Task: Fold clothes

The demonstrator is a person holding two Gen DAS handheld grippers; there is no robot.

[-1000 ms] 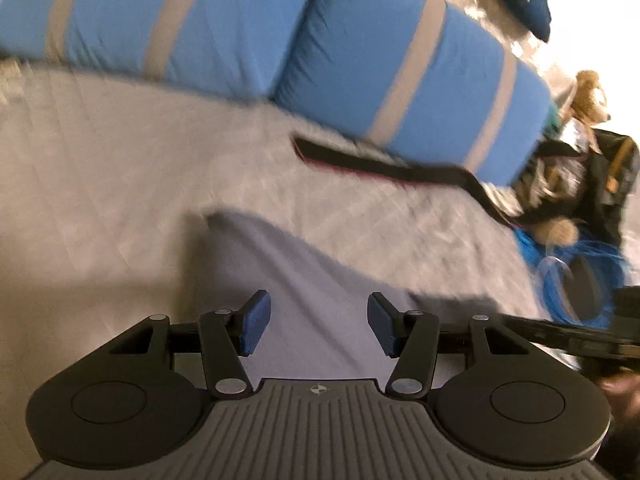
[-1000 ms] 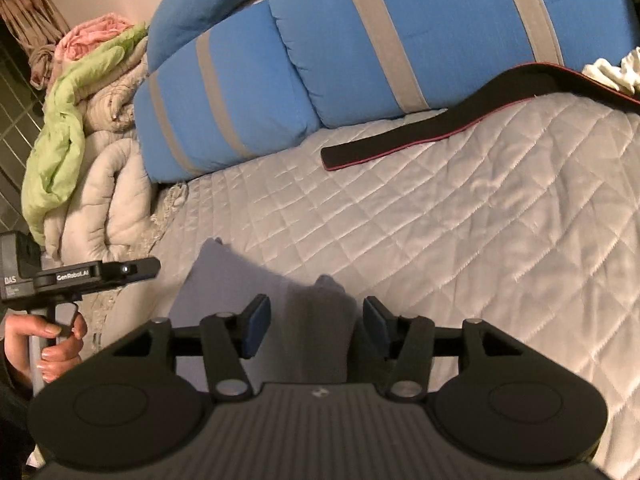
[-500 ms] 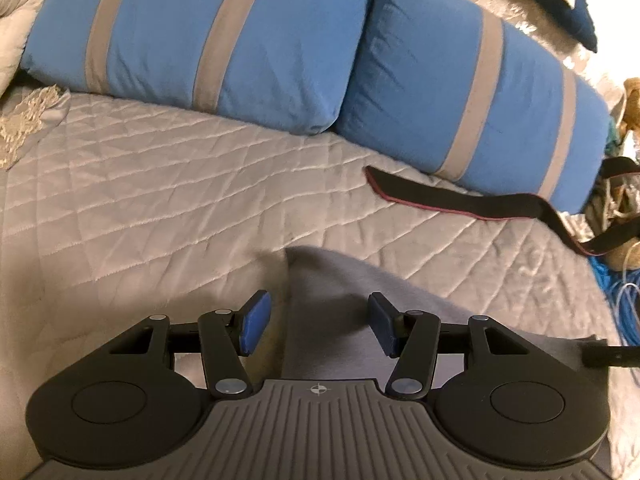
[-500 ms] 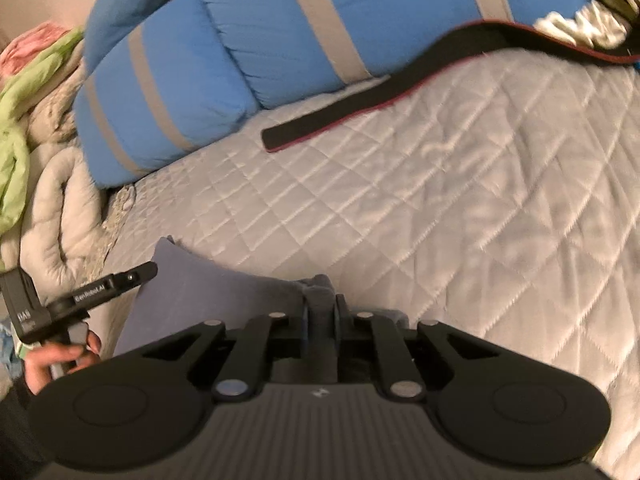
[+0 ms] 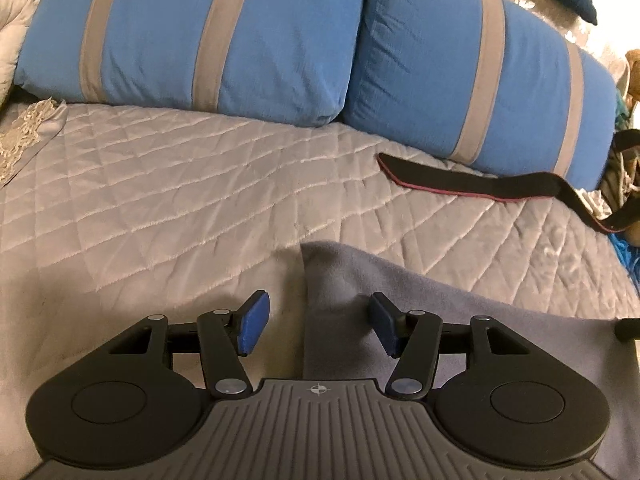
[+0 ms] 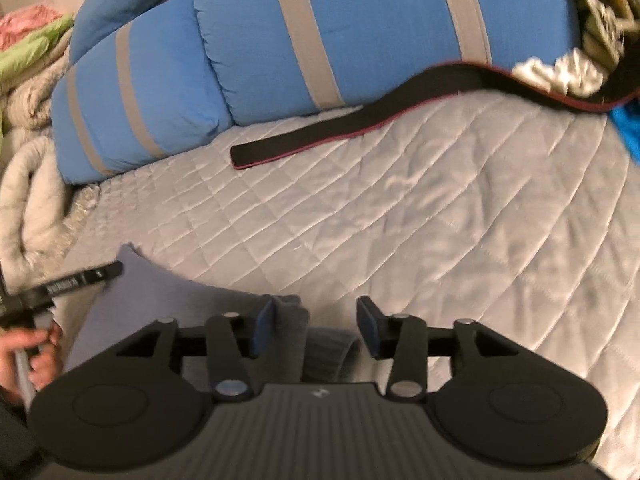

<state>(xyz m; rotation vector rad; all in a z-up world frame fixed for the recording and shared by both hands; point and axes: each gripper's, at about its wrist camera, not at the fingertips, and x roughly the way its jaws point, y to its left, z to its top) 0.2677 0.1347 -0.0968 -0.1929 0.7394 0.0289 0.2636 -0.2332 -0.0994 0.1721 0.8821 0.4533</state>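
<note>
**Grey garment on quilted bed, both grippers spread**

Quilted bedspread [image 5: 168, 184], pale grey, satin-like, stitched in diamonds; far edges cut off by the fisheye rim. Two blue pillows [image 5: 208, 40] with grey stripes, soft and bulging, along the far side. Heap of cream, green and pink bedding [image 6: 28, 80] at the left of the right wrist view, blurred and partly cropped. Clutter at the right margin of both views too smeared to identify.

Grey garment [image 5: 460, 320], matte and fleece-like, lying flat on the near part of the bedspread; one corner pointing toward the pillows, near portion hidden under both gripper bodies, overall outline not recoverable. Bunched ribbed edge [image 6: 328, 348] seen in the right wrist view.

Black strap [image 5: 472, 184] with red edging, flat and long, just below the pillows, far end lost in the clutter.

Left gripper [image 5: 318, 326]: fingers apart, straddling the garment's left edge. Right gripper [image 6: 316, 330]: fingers apart over the bunched fabric, left pad [image 6: 264, 330] apparently against it; image motion-blurred.
</note>
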